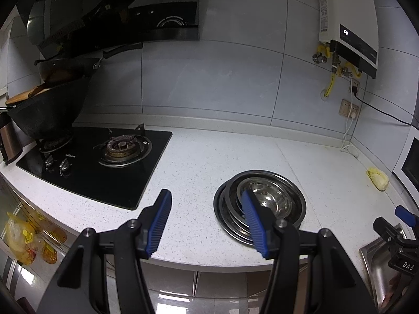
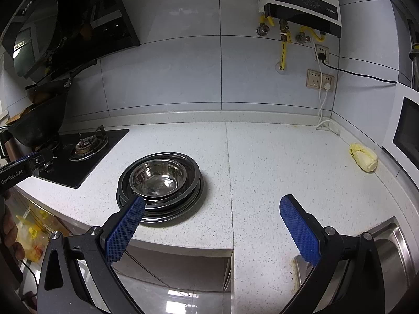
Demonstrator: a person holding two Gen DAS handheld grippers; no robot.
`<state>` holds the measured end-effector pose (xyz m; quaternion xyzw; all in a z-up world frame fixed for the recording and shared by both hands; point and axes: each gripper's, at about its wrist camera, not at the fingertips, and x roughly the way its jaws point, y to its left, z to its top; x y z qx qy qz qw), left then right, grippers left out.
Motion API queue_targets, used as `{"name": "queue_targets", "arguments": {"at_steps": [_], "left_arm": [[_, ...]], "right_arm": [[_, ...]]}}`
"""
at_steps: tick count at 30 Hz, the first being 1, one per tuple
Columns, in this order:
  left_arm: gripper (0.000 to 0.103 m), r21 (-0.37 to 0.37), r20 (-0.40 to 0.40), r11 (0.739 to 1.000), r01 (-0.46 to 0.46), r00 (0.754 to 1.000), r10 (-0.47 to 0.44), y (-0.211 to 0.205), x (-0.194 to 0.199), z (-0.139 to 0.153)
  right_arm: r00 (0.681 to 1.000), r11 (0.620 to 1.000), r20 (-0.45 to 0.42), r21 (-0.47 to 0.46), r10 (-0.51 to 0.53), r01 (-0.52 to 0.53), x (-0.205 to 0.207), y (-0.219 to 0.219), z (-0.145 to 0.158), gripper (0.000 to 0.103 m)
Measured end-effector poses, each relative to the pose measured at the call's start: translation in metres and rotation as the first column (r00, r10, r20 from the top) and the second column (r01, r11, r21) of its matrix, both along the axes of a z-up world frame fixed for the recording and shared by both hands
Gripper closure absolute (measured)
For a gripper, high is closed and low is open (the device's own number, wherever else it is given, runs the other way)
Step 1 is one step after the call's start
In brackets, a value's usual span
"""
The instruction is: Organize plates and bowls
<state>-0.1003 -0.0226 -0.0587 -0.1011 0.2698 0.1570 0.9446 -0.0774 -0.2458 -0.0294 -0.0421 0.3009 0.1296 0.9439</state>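
Note:
A steel bowl [image 1: 272, 196] [image 2: 157, 178] rests on top of a stack of steel plates [image 1: 227, 219] [image 2: 167, 212] on the speckled white counter [image 1: 199, 162] [image 2: 262, 162]. My left gripper [image 1: 207, 204] hangs open above the counter's front edge, to the left of the stack, with nothing between its blue pads. My right gripper [image 2: 212, 209] is also open and empty, to the right of the stack. The right gripper [image 1: 400, 214] shows at the right edge of the left wrist view; the left gripper [image 2: 42, 157] shows at the left edge of the right wrist view.
A black gas hob [image 1: 99, 162] [image 2: 83, 151] lies left of the stack, with dark woks [image 1: 49, 110] piled on its far burner. A yellow cloth [image 1: 378, 179] [image 2: 365, 159] lies near a white appliance [image 2: 404, 128]. A steel sink [image 1: 379, 267] [image 2: 392, 248] is at the right.

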Motion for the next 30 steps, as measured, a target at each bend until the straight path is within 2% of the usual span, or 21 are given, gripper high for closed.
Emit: {"name": "queue_targets", "arguments": {"at_steps": [30], "left_arm": [[0.049,-0.017,-0.032,1.000,0.012,0.999,-0.013,-0.0044,0.0079,-0.0077]], "right_arm": [[1.000,1.000,-0.010,-0.014,0.003,-0.003,0.0035,-0.0006,-0.0051,0.002]]}}
